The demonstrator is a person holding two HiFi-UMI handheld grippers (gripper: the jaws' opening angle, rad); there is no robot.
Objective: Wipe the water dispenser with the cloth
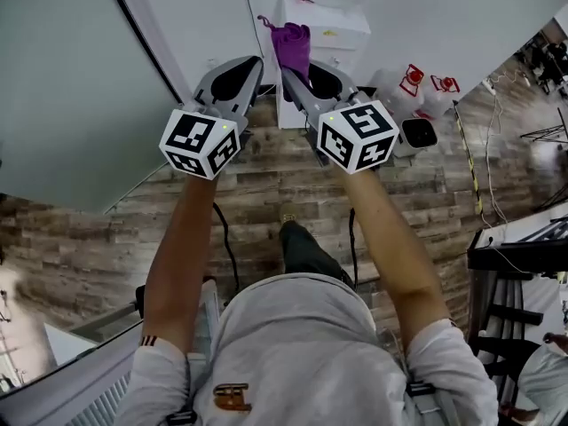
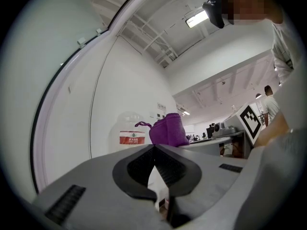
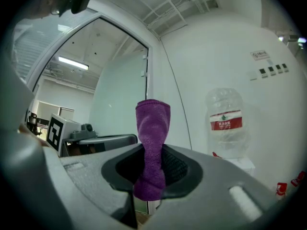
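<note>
The right tongs (image 3: 152,152) pinched the purple cloth (image 3: 153,123) at a narrow waist. Most of the cloth stood up past the tips and a short end hung below. It was held in the air near the white water dispenser (image 1: 330,32) and did not appear to touch it. The left tongs (image 2: 154,151) were pressed together on nothing, just beside the right pair.

The grip looked like the weak point. With so little cloth caught, a hard rub on the cabinet could probably drag it out and drop it on the wood floor (image 1: 266,176). The free upper part might also fold over, leaving bare plastic tips to scrape the panel. A careless sweep high up could knock the bottle (image 3: 226,123) seated on top. With the pairs so close together, the idle left one could bump the working one.

By count there was one cloth, one dispenser, one bottle on it and two pairs of tongs. What looked like two spare bottles (image 1: 410,80) with red fittings stood on the floor beside the cabinet.
</note>
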